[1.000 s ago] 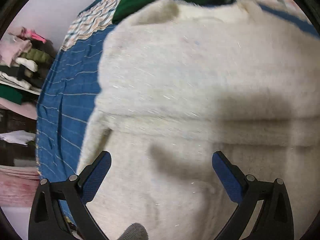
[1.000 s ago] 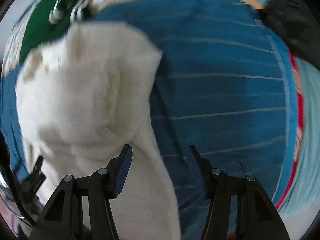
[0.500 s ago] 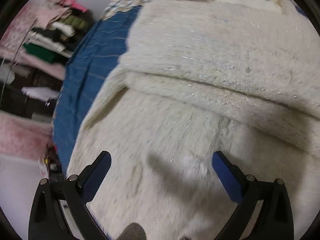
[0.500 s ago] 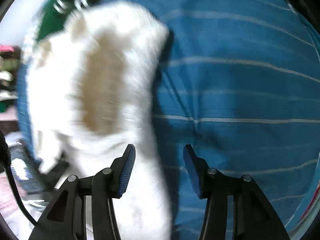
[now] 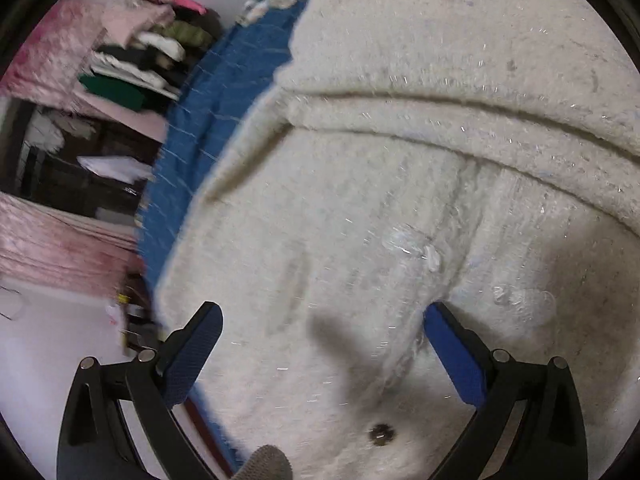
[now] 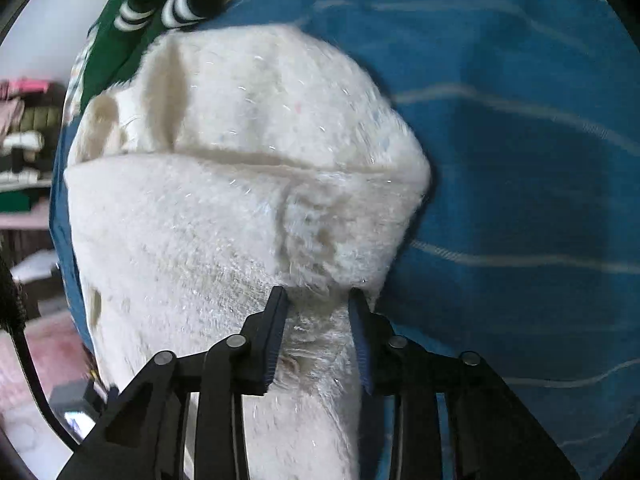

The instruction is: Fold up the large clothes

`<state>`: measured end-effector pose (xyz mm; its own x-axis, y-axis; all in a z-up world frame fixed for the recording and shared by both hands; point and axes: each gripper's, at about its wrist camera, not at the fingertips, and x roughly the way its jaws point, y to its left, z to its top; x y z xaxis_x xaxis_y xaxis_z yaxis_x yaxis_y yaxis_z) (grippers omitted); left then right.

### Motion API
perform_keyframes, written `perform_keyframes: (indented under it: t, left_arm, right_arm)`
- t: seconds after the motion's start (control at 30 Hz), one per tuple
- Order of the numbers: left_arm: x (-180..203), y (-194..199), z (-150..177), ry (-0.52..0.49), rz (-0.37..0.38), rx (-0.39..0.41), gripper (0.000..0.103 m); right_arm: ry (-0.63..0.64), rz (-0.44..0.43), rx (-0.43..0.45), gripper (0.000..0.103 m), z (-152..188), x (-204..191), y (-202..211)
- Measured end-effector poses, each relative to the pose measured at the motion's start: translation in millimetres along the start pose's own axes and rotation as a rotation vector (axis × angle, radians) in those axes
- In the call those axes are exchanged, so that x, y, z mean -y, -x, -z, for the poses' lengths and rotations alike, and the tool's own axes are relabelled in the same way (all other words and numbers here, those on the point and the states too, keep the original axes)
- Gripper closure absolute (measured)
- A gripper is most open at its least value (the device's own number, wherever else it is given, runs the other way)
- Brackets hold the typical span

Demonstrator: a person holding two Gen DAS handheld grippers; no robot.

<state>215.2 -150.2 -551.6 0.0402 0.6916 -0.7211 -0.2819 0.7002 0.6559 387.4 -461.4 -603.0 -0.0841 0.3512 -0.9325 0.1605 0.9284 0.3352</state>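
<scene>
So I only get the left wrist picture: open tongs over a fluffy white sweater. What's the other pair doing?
Observer: The right tongs are pinched shut on the right edge of the white sweater, with fabric bunched between them.
Visitor: And what's to the right of the sweater?
Observer: Only the blue blanket, with thin pale stripes across it.
Visitor: Anything past the sweater's far end?
Observer: A green garment lies there, with black-and-white striped cuffs.
</scene>
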Motion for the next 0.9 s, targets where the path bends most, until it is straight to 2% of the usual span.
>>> perform_keyframes:
  t: [0.03,0.13,0.17,0.2,0.23,0.3,0.4,0.57,0.63,0.73,0.8,0.9]
  left_arm:
    - [-2.0,9.4,0.2,-0.011,-0.040,0.011,0.000]
    - [-2.2,48.6,12.8,-0.047,-0.094,0.041,0.000]
    - [0.1,60.4,18.2,-0.063,-0.105,0.048,0.000]
    - [5.4,78.9,28.0,-0.094,-0.117,0.066,0.000]
    - [8.6,90.9,35.2,-0.117,-0.121,0.079,0.000]
    - [25.0,121.5,58.7,-0.167,-0.096,0.095,0.000]
    - [62.2,162.3,101.8,-0.257,-0.011,0.088,0.000]
    - [117.7,201.5,154.0,-0.374,0.102,0.080,0.000]
    - [138.6,202.6,167.6,-0.418,0.099,0.088,0.000]
    - [166.2,181.8,175.6,-0.463,0.040,0.082,0.000]
    - [166.1,167.9,167.5,-0.434,0.004,0.083,0.000]
    - [139.6,147.6,138.2,-0.319,-0.066,0.110,0.001]
  right_arm:
    - [0.022,0.037,0.013,0.042,1.9,0.9,9.0]
    - [0.100,0.138,0.051,0.038,22.1,9.6,39.2]
    - [0.121,0.175,0.060,0.028,34.0,17.1,48.4]
    - [0.130,0.196,0.061,0.024,40.1,21.9,54.1]
    - [0.138,0.228,0.060,0.024,50.4,31.0,60.7]
    - [0.124,0.268,0.059,0.024,78.4,61.6,74.8]
    - [0.069,0.302,0.027,0.024,117.4,103.7,88.6]
    - [-0.039,0.332,-0.008,0.024,157.5,159.0,103.8]
    - [-0.078,0.340,-0.011,0.024,164.4,170.0,107.8]
    - [-0.108,0.340,-0.008,0.024,178.3,201.6,121.1]
    - [-0.119,0.330,-0.006,0.024,180.4,212.1,125.5]
    - [-0.121,0.286,-0.002,0.024,170.9,211.0,122.2]
